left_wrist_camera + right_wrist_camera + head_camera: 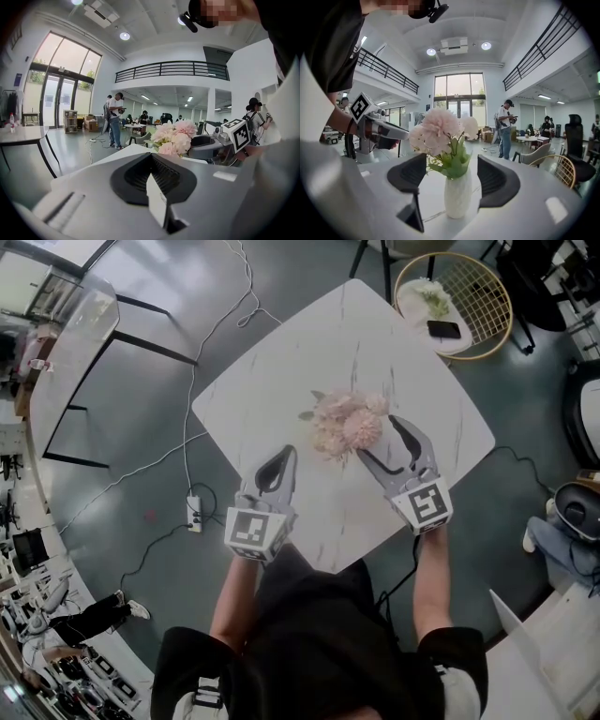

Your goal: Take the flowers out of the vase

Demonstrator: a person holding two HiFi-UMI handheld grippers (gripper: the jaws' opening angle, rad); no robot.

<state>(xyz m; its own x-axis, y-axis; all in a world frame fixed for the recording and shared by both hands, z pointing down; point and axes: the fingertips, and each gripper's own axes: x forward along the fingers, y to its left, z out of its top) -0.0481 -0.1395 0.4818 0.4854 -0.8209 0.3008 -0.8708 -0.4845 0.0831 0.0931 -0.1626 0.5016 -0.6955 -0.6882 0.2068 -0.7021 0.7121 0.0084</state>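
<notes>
Jaws of the right gripper [382, 442] stand wide, untouched white vase [457, 197] between them mid-bench [375, 343], the left gripper's [284, 457] together and empty; best steady the vase low, then pinch the flowers' [440, 126] stems and lift straight.

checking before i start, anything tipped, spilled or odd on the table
Nothing stands out. The vase stands upright on the table with the flowers in it, and no spill or damage shows.

You stand in a tall open office hall: a railed balcony [171, 70], tall glass doors [459, 101], scattered small tables [530, 138] and chairs [536, 154].
</notes>
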